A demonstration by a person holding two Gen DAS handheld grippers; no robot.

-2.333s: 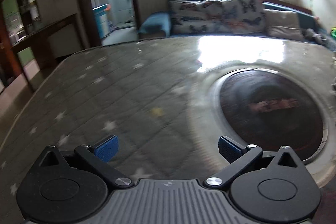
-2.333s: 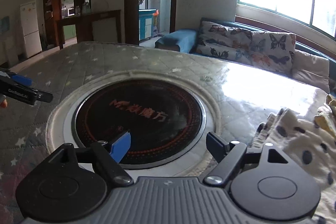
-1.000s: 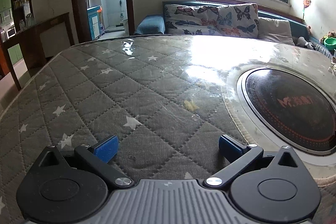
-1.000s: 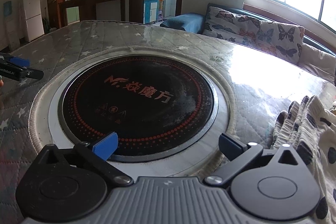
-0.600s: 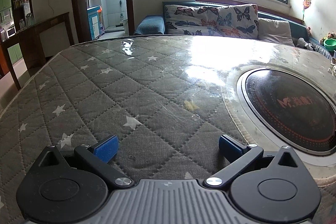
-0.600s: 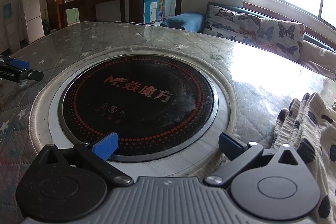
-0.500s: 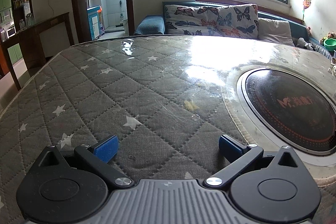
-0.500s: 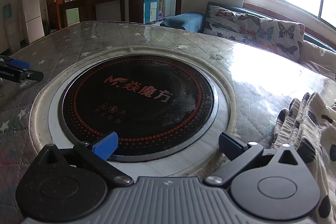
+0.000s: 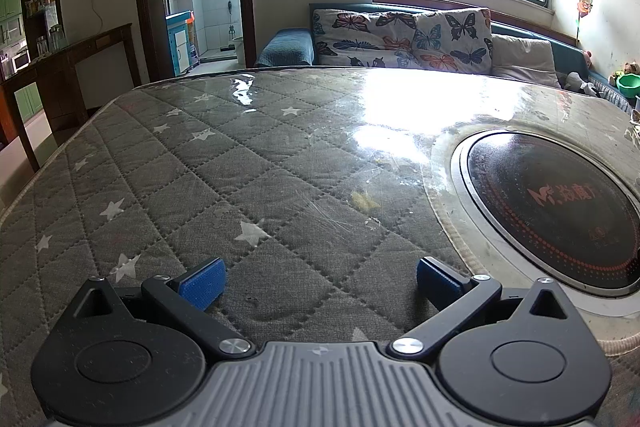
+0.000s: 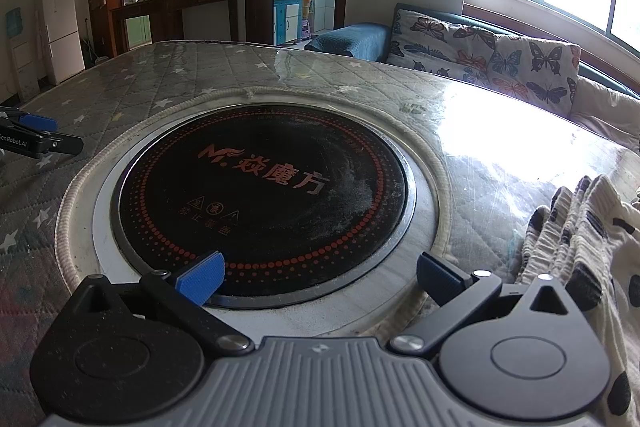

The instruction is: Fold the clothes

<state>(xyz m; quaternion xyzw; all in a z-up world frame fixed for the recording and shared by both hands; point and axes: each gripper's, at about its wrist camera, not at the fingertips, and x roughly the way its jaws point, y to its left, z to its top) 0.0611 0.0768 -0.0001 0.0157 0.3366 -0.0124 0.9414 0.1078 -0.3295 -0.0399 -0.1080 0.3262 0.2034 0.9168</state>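
Both my left claw [image 9: 318,279] and right claw [image 10: 318,277] gape wide, holding nothing; the spotted garment [image 10: 588,247] lies crumpled just right of my right claw on the desk [image 9: 240,187], so I should seize its near edge first.

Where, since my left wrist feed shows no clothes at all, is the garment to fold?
Observer: A spotted cream garment lies bunched at the right, beyond the round cooktop.
Operator: Do the right tongs hold it?
Observer: No. The right tongs are open and empty over the cooktop's near rim, with the garment beside their right finger.
Operator: How do my left tongs sit relative to it?
Observer: The left tongs show at the far left over the quilted cover, with the cooktop between them and the garment.
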